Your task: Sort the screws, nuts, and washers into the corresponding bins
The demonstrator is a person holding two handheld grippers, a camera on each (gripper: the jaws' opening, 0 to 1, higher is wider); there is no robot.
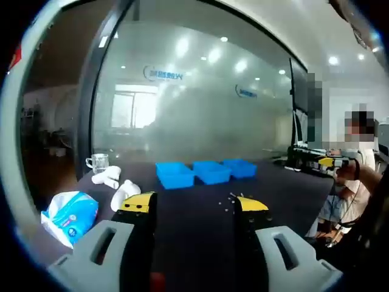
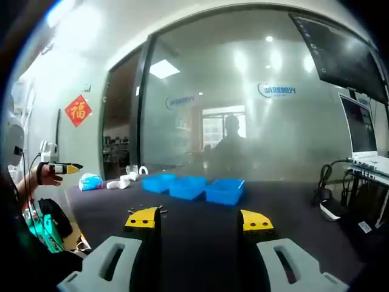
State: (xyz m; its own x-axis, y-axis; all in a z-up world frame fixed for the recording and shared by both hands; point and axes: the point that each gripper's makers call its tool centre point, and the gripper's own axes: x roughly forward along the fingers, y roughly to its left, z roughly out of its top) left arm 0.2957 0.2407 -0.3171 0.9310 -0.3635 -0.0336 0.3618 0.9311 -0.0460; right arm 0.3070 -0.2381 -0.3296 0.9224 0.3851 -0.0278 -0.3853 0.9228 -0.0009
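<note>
I see a broad dark worktop (image 1: 200,237) running up to a frosted glass wall (image 1: 200,103) with blue lettering on it. In the right gripper view the same dark worktop (image 2: 194,213) and glass wall (image 2: 243,115) appear, with a red diamond-shaped paper sign (image 2: 78,110) on the wall to the left.

Three shallow blue plastic bins (image 1: 206,171) stand side by side in a row at the far part of the worktop, touching or just about touching one another; from my right side I see the same row of bins (image 2: 193,186). I cannot make out anything inside them.

My left hand-held gripper (image 1: 193,207) has its yellow-tipped jaws spread wide with nothing between them, held over the near part of the worktop. My right hand-held gripper (image 2: 197,220) is likewise spread and empty.

To the left of the bins lie a blue-and-white soft pack of tissues (image 1: 70,214), some white plastic pipe-like pieces (image 1: 112,182) and a small clear glass cup (image 1: 98,162).

The small metal screws, nuts and washers (image 1: 236,198) lie scattered loose on the worktop, in front of the bins and just beyond my left gripper's right jaw; they are too small to tell apart. In the right gripper view a few specks of that hardware (image 2: 149,208) sit just past the left jaw tip.
</note>
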